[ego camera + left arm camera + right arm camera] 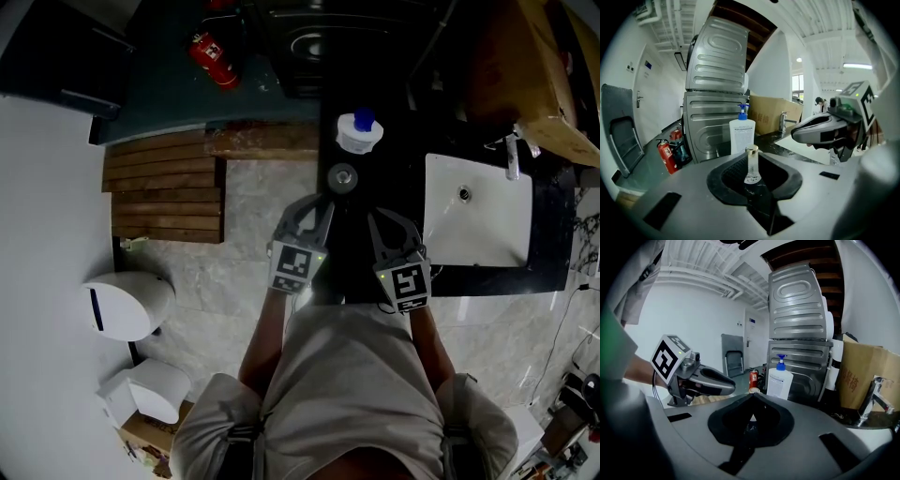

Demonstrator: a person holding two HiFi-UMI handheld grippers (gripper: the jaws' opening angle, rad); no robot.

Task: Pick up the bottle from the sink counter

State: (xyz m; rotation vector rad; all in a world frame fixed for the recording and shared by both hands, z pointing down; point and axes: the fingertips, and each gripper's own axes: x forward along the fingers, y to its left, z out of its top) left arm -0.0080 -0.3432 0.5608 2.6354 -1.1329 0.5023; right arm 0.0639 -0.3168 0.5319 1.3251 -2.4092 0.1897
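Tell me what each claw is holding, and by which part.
Nothing is held. The left claw has its jaws slightly apart, with the small bottle just ahead of them, ungripped. The right claw is shut and empty.

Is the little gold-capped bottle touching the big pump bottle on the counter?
Apart. The head view shows a strip of dark counter between the small bottle and the pump bottle; the right gripper view shows a gap too.
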